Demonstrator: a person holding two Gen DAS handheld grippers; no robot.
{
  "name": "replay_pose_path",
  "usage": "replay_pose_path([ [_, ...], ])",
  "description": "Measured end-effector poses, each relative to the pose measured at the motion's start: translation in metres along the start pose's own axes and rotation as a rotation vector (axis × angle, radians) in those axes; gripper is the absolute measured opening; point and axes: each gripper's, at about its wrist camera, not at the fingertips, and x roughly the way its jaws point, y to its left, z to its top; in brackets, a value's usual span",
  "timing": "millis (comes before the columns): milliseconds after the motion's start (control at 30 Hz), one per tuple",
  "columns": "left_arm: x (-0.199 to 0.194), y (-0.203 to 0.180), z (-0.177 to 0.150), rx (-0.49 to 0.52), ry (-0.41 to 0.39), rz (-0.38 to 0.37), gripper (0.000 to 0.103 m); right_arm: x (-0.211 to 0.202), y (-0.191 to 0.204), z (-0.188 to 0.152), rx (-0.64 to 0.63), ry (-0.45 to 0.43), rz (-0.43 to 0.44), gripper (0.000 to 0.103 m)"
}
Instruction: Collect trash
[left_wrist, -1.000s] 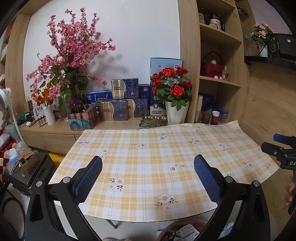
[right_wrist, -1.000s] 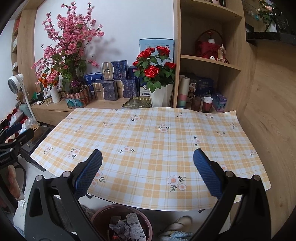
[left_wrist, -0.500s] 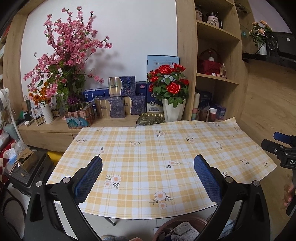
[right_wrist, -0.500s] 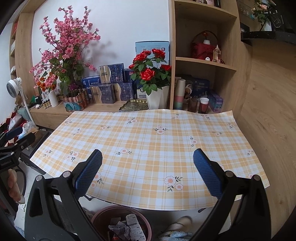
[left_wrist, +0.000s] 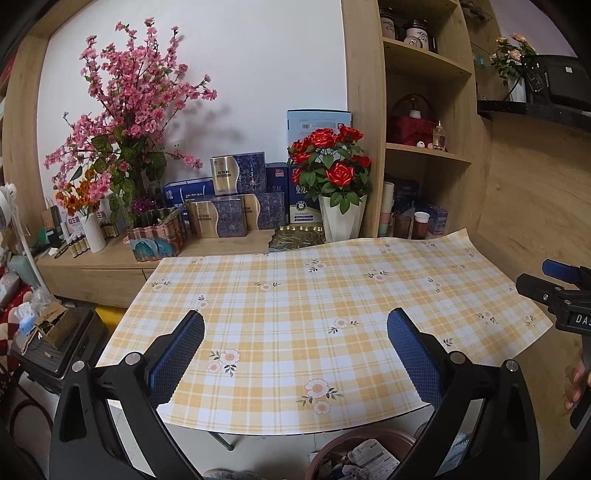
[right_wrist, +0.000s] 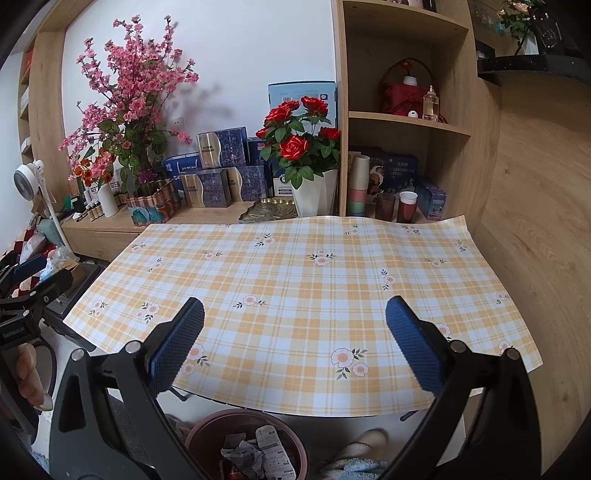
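A brown round bin (right_wrist: 207, 430) stands on the floor under the table's near edge, holding crumpled wrappers and paper (right_wrist: 258, 456); its rim (left_wrist: 354, 441) shows in the left wrist view too. The table wears a yellow plaid cloth with flowers (right_wrist: 303, 280), and I see no loose trash on it. My left gripper (left_wrist: 295, 325) hangs open above the cloth's near edge with nothing between its blue pads. My right gripper (right_wrist: 294, 314) is open and empty as well, over the near edge above the bin.
Behind the table a low wooden cabinet carries a pink blossom arrangement (left_wrist: 125, 122), blue gift boxes (left_wrist: 229, 214), a red rose pot (right_wrist: 303, 147) and a brass tray (right_wrist: 269, 210). Shelves with cups (right_wrist: 406, 206) stand at right. Slippers (right_wrist: 354, 450) lie beside the bin.
Both grippers have drawn back and up slightly, so the table and cabinet sit a little lower and farther in view. Both stayed open and empty.
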Motion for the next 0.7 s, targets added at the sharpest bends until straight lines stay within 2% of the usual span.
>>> replay_pose_path([
  [500, -0.0016, -0.0026, -0.0031, 0.002, -0.002, -0.005, 0.097, -0.0007, 0.0032, -0.0036, 0.002, 0.003, -0.003, 0.097],
  [700, -0.0019, -0.0076, -0.0036, 0.025, -0.004, 0.015, 0.097, -0.0014, 0.0066, -0.0033, 0.0, 0.004, -0.003, 0.097],
])
